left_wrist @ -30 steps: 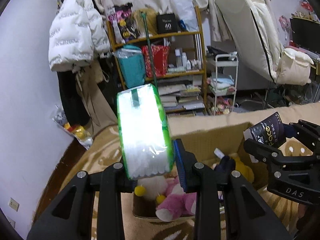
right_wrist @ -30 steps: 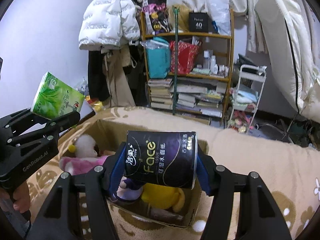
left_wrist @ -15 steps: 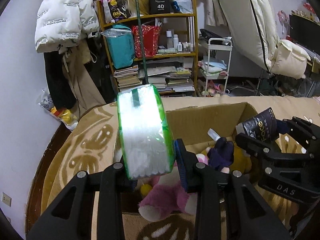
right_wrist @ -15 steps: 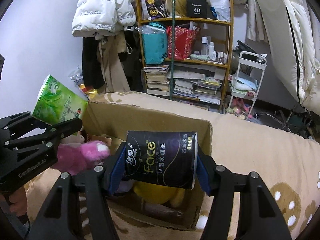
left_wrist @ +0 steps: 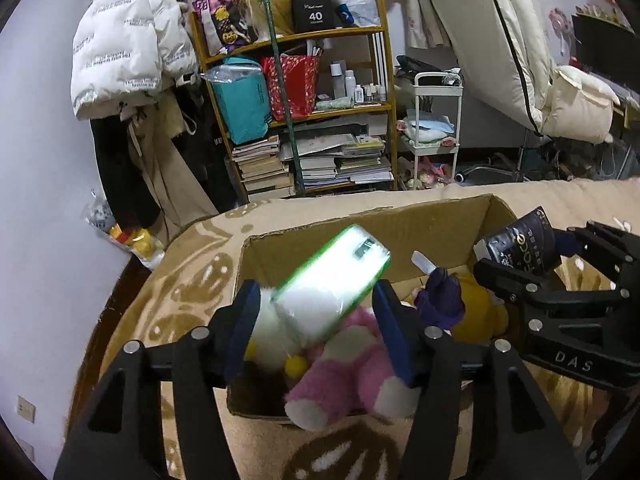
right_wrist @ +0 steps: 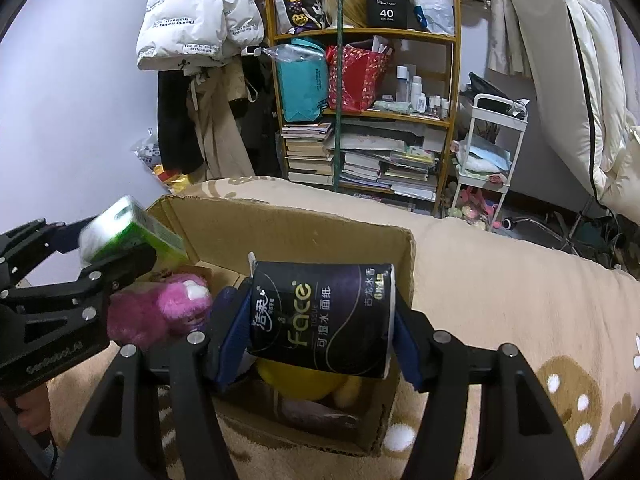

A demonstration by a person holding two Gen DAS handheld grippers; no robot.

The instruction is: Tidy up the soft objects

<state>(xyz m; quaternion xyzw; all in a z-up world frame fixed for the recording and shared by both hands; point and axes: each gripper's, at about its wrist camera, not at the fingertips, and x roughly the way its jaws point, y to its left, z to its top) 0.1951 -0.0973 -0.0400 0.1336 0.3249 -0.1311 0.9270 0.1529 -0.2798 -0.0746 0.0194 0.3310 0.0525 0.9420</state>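
Note:
My left gripper (left_wrist: 316, 316) is open over the cardboard box (left_wrist: 360, 224). A green tissue pack (left_wrist: 332, 280) lies tilted and blurred between its spread jaws, no longer clamped. It also shows in the right wrist view (right_wrist: 128, 228). My right gripper (right_wrist: 320, 320) is shut on a black Face tissue pack (right_wrist: 324, 316) and holds it above the box's (right_wrist: 304, 224) right half. The box holds a pink plush toy (left_wrist: 348, 364), a yellow plush toy (left_wrist: 476, 312) and a dark purple one (left_wrist: 440, 300).
The box sits on a beige patterned blanket (right_wrist: 500, 280). Behind stand a wooden shelf (left_wrist: 304, 120) packed with books and bags, a white cart (left_wrist: 436, 120), hanging coats (left_wrist: 132, 52) and a cream mattress (left_wrist: 500, 40).
My left gripper has opened and the green tissue pack has tipped over to the right, dropping toward the box. Both grippers have moved lower over the box. The right grip is unchanged.

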